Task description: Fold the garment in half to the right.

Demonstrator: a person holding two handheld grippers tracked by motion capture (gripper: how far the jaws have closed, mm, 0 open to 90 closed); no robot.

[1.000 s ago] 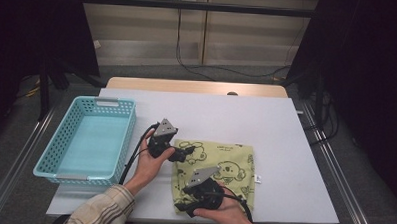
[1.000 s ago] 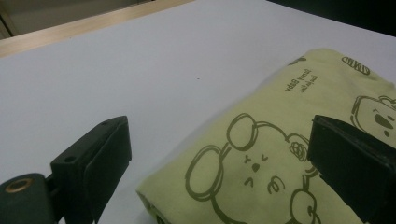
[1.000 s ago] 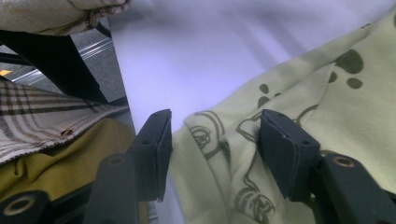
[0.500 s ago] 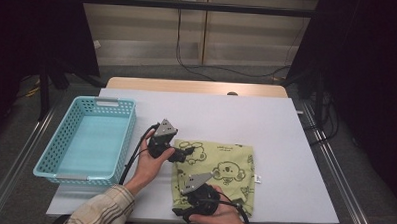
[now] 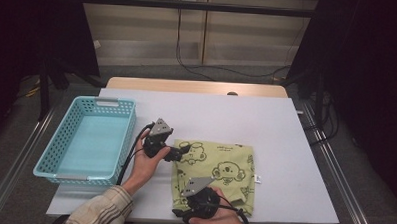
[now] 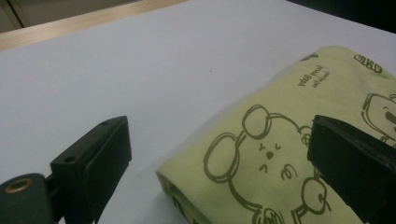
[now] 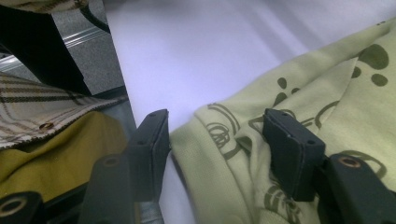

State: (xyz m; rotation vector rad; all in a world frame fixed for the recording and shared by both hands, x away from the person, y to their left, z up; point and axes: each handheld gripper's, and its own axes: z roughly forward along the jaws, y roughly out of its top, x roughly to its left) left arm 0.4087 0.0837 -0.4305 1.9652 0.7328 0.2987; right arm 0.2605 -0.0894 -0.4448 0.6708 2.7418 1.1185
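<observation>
Light green folded cloth (image 5: 217,172) with little bear drawings, flat on the white table (image 5: 285,145), near the front edge. Just left of the cloth, well apart from it, a light blue plastic basket (image 5: 52,162) with holes in its walls and nothing inside but its own bare floor. Left gripper (image 5: 184,151) at the cloth's far left corner, held in a hand (image 5: 147,162) between basket and cloth. Seen close in the left gripper view: black fingers (image 6: 93,163) wide apart, one over bare table left of the cloth (image 6: 280,140), one above the cloth's top, folded corner between them, not squeezed. Right gripper (image 5: 186,204) at the cloth's near left corner, by the table's front edge. Seen in the right gripper view: fingers (image 7: 292,149) apart too, about halfway, one resting on the cloth (image 7: 327,107), the other just off its left edge, cloth edge in the gap and not pinched. Plaid sleeve (image 5: 100,211) below the basket, near the table's front edge.
</observation>
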